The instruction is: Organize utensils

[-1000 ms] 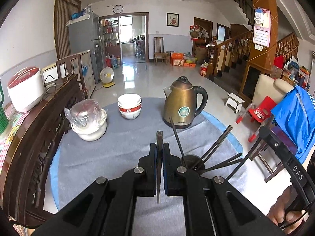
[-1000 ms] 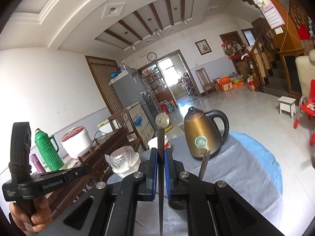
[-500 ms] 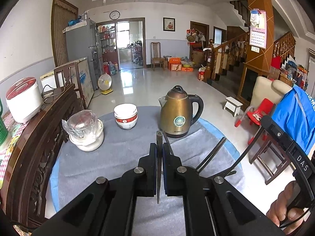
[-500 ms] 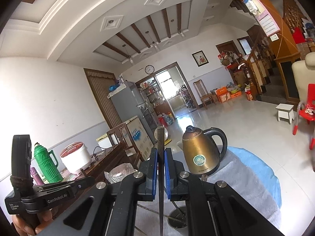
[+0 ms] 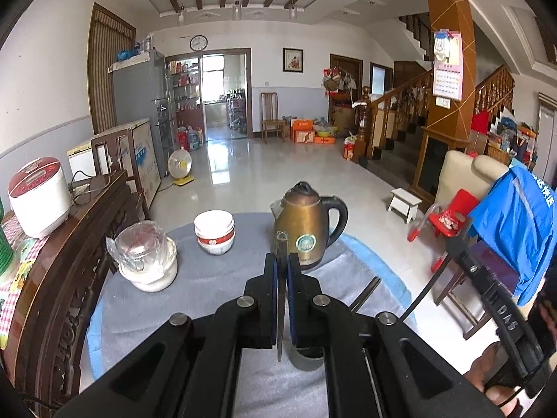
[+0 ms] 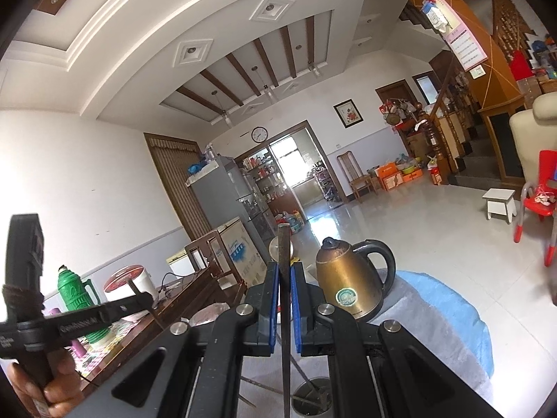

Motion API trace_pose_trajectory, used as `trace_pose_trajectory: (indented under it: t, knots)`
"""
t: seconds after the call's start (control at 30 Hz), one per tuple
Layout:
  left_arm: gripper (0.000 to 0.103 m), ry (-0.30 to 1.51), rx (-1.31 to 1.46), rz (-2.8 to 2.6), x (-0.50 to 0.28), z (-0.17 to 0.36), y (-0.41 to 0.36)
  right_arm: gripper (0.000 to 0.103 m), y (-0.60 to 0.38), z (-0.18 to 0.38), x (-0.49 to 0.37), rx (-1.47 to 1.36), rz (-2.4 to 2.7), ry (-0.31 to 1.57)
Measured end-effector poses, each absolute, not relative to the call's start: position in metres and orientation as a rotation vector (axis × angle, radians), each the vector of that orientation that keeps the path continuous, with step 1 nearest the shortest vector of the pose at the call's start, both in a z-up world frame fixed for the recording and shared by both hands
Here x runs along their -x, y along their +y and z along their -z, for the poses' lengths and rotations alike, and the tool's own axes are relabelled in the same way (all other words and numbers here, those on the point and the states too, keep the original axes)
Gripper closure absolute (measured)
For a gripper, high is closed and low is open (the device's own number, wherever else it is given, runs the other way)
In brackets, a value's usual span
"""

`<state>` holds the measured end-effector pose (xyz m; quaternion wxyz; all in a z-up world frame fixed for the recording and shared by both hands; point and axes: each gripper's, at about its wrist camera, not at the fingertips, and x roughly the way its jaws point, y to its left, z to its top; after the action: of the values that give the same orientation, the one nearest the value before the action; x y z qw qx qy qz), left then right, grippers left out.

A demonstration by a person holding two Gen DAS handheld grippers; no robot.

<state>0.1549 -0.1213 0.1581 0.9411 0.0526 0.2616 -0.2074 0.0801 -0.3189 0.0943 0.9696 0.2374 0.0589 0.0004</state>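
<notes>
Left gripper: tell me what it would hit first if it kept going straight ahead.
Probably the kettle: the left gripper, shut on a chopstick, points at its base across the table. Depth is uncertain.

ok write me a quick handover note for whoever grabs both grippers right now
Left gripper: shut on a dark chopstick that stands upright between its pads.
Right gripper: shut on a second dark chopstick, also upright.
Both are raised over the small round holder on the grey table cloth, in front of the brass kettle.
Done: a few sticks already lean in the holder.
Left: lower each held chopstick into the holder and release. Whether more utensils wait elsewhere cannot be seen. The stacked bowls are not involved.
</notes>
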Motion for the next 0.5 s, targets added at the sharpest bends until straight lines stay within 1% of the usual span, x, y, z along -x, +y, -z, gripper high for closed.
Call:
trace_pose_trajectory:
  t: [0.27,0.5]
  knots:
    - [0.098,0.482,-0.038,0.460,-0.163,-0.167,-0.126,0.096,-0.315,-0.099,-0.094,-0.452,0.037,0.093]
    - [0.098,0.492,0.037,0.482,-0.180,-0.146,-0.129,0.096,-0.300,-0.088,-0.116,-0.417,0.071,0.113]
